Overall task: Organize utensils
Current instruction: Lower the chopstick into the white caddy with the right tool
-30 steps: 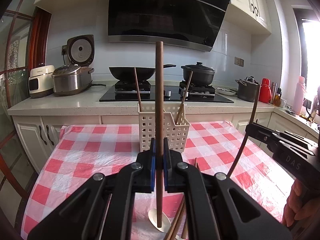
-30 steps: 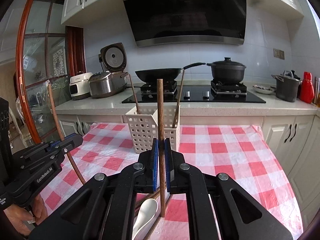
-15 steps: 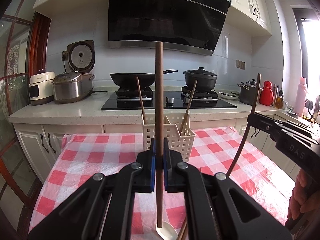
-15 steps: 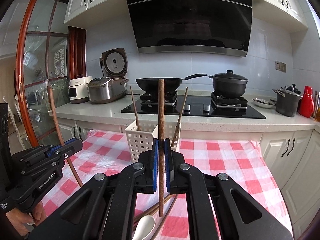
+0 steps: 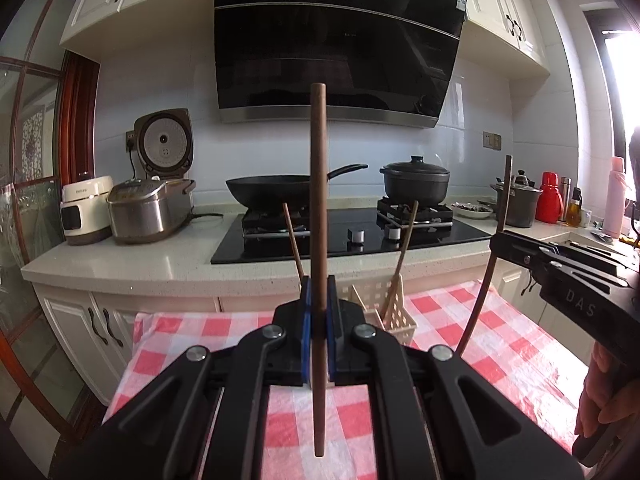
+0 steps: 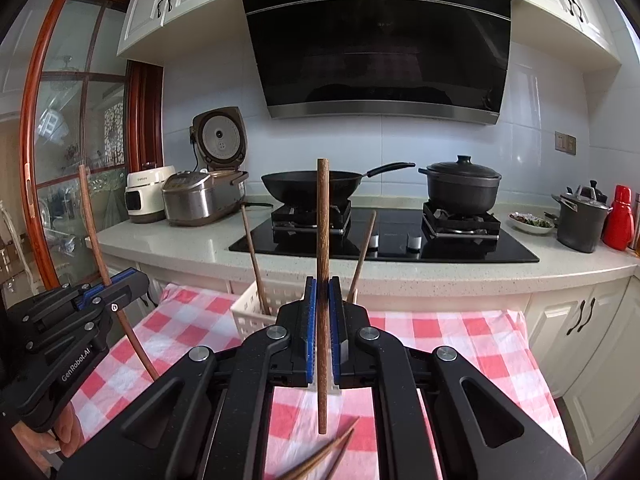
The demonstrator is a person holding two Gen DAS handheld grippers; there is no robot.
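My left gripper point(image 5: 319, 332) is shut on a dark wooden chopstick point(image 5: 319, 208), held upright above the checked table. My right gripper point(image 6: 323, 332) is shut on a second wooden chopstick point(image 6: 322, 232), also upright. A white slotted utensil basket point(image 5: 394, 316) stands at the table's far side, mostly hidden behind my fingers, with two chopsticks point(image 6: 362, 256) leaning in it. The basket also shows in the right wrist view point(image 6: 256, 316). Loose chopsticks point(image 6: 328, 456) lie on the cloth below my right gripper. Each gripper shows in the other's view, the right one point(image 5: 560, 280) and the left one point(image 6: 76, 320).
The red-and-white checked tablecloth point(image 5: 500, 344) covers the table. Behind it runs a white counter point(image 6: 440, 268) with a hob, a black wok point(image 5: 272, 190), a black pot point(image 6: 460, 184), rice cookers point(image 5: 148, 208) and bottles point(image 5: 548, 196).
Both grippers have risen and tilted up with their chopsticks. The basket now sits lower, largely behind the fingers, and the white spoon has dropped out of view.
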